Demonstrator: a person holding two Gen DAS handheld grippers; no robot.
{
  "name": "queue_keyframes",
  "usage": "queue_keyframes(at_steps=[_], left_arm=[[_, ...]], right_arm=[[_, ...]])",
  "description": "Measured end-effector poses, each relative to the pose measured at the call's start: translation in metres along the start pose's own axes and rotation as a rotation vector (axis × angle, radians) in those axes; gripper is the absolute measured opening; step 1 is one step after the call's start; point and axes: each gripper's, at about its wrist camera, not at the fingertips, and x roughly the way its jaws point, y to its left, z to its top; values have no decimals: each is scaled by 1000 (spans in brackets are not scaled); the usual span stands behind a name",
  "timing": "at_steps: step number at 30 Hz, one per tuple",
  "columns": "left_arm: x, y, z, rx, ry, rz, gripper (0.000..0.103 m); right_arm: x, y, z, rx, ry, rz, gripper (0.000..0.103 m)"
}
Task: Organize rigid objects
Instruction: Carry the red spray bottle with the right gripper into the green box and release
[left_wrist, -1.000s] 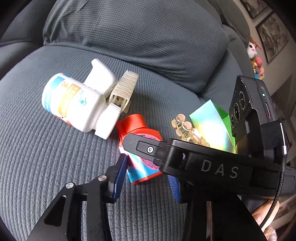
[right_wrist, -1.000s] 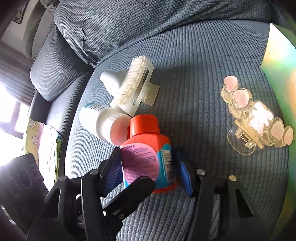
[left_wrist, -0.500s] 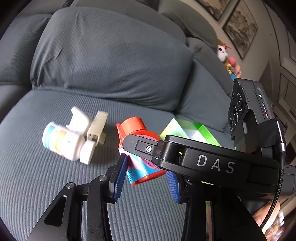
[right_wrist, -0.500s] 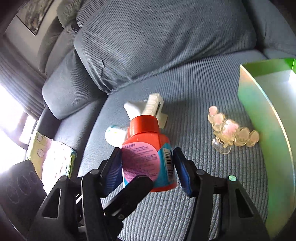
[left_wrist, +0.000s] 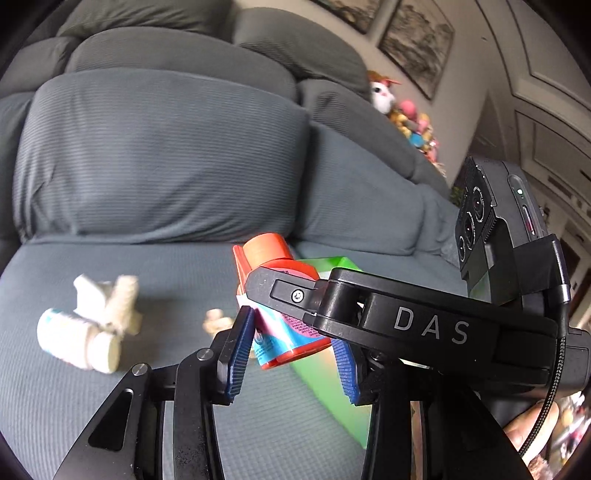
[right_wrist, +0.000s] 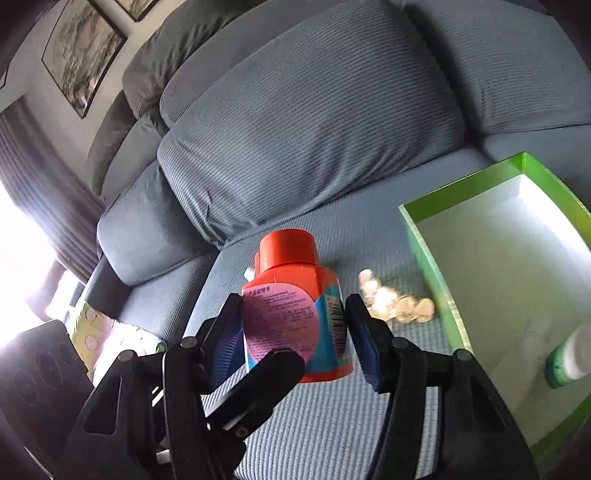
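An orange-capped bottle (left_wrist: 273, 254) with a pink and blue label hangs above the grey sofa seat (left_wrist: 92, 406). My right gripper (right_wrist: 291, 325) is shut on the bottle (right_wrist: 291, 295), one blue pad on each side. My left gripper (left_wrist: 291, 343) is shut on the same bottle from another side, and the right gripper's black body crosses in front of it. The green box (right_wrist: 461, 188) lies open to the right, with a small green-and-white bottle (right_wrist: 569, 358) inside. A clear hair clip (right_wrist: 399, 302) rests on the seat beside the box.
A white pill bottle (left_wrist: 74, 343) and a white claw clip (left_wrist: 114, 302) lie on the seat to the left. Back cushions (left_wrist: 166, 158) rise behind. Plush toys (left_wrist: 384, 92) sit at the sofa's far end. A pale packet (right_wrist: 110, 332) lies below the sofa arm.
Both grippers have risen with the orange bottle, lifting it off the seat. The white bottle and the clips stayed on the cushion, and the green box's inside has come into view.
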Motion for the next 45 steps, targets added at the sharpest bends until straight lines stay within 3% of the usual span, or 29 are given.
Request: queue_keyframes(at_steps=[20, 36, 45], left_arm=[[60, -76, 7, 127, 81, -197, 42], [90, -89, 0, 114, 155, -278, 42], [102, -82, -9, 30, 226, -320, 42]], right_arm=[[-65, -81, -1, 229, -171, -123, 57], [-77, -119, -5, 339, -178, -195, 57], [-73, -127, -6, 382, -151, -266, 58]])
